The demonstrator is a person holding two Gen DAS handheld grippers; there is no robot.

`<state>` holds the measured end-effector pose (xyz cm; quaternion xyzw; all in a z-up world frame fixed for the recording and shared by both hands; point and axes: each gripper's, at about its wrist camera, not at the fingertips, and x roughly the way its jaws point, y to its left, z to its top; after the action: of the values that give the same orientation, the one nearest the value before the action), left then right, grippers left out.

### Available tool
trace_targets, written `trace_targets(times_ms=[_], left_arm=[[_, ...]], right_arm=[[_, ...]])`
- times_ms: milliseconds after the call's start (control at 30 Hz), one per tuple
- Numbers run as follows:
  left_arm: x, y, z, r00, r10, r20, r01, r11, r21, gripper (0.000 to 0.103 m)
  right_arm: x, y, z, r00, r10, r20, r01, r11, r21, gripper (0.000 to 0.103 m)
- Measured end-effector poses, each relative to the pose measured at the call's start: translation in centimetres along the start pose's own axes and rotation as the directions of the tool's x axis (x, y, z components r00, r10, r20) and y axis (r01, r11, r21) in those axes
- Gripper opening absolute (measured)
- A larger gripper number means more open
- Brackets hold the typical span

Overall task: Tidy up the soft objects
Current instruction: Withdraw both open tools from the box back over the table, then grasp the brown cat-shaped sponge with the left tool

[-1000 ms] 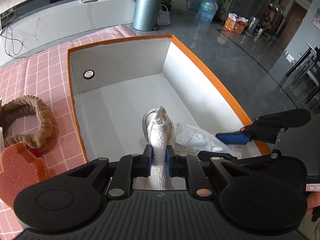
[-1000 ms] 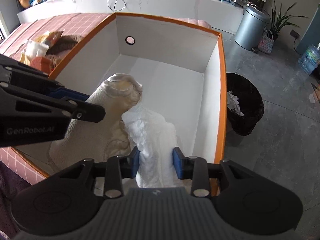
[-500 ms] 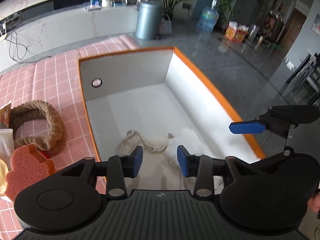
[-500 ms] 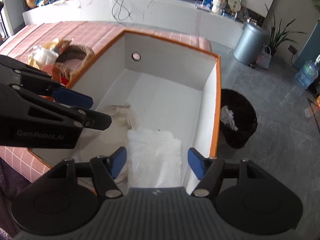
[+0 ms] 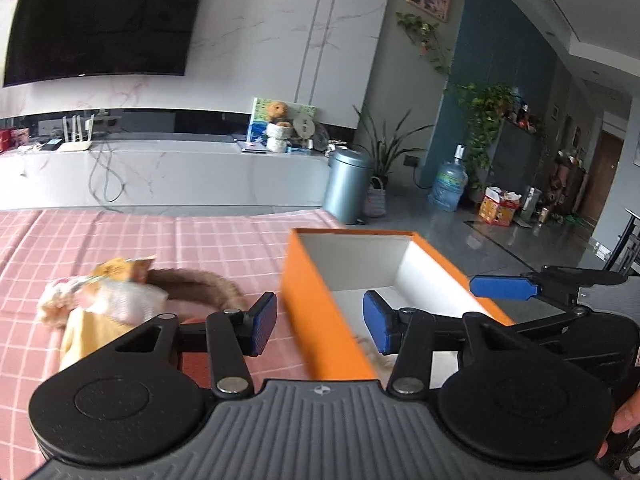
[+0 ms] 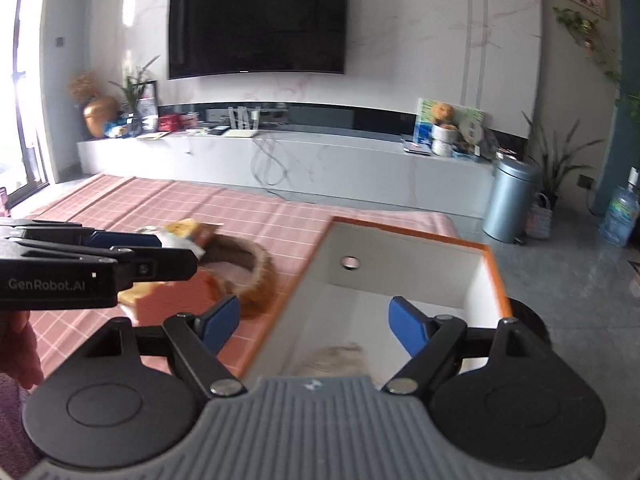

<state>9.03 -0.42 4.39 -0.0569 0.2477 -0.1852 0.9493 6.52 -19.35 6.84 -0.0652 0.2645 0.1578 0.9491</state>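
Left gripper and right gripper, fingers wide after just opening, nothing between them. Both hover over the near end of the orange-rimmed box, whose left wall borders the pink checked counter. A cream cloth lies inside; the brown headband and soft pile sit left, far counter bare.

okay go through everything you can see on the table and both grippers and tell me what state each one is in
Left gripper: open, jaws just been opening, nothing between them.
Right gripper: open, jaws just been opening, nothing held.
Orange box: lidless, on the pink checked tablecloth.
Cream cloth: lying loose on the box floor.
Brown headband: lying on the tablecloth beside the box.
Pile of soft items: heaped beside the headband, not boxed.
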Motion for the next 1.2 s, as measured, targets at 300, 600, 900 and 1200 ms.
trace_targets(times_ms=[300,600,900,1200], left_arm=[[-1.3,5.0,-1.9,0.997,0.049,-0.052,-0.044,0.994,0.098,0.078],[1.3,7.4,-4.0,0.978,0.067,-0.196,-0.001,0.948,0.318,0.084],[4.5,8.8,-5.0,0.961,0.082,-0.266,0.032,0.917,0.398,0.087],[6.9,9.3,-5.3,0.951,0.094,-0.294,0.035,0.914,0.405,0.091]], right_arm=[[5.4,5.9,1.2,0.985,0.127,-0.12,-0.151,0.964,-0.219,0.061],[11.9,7.8,1.6,0.947,0.106,-0.303,-0.199,0.934,-0.296,0.049],[15.6,9.0,1.0,0.913,0.017,-0.407,-0.219,0.862,-0.456,0.036],[17.0,8.9,1.9,0.91,0.123,-0.397,-0.282,0.884,-0.372,0.027]])
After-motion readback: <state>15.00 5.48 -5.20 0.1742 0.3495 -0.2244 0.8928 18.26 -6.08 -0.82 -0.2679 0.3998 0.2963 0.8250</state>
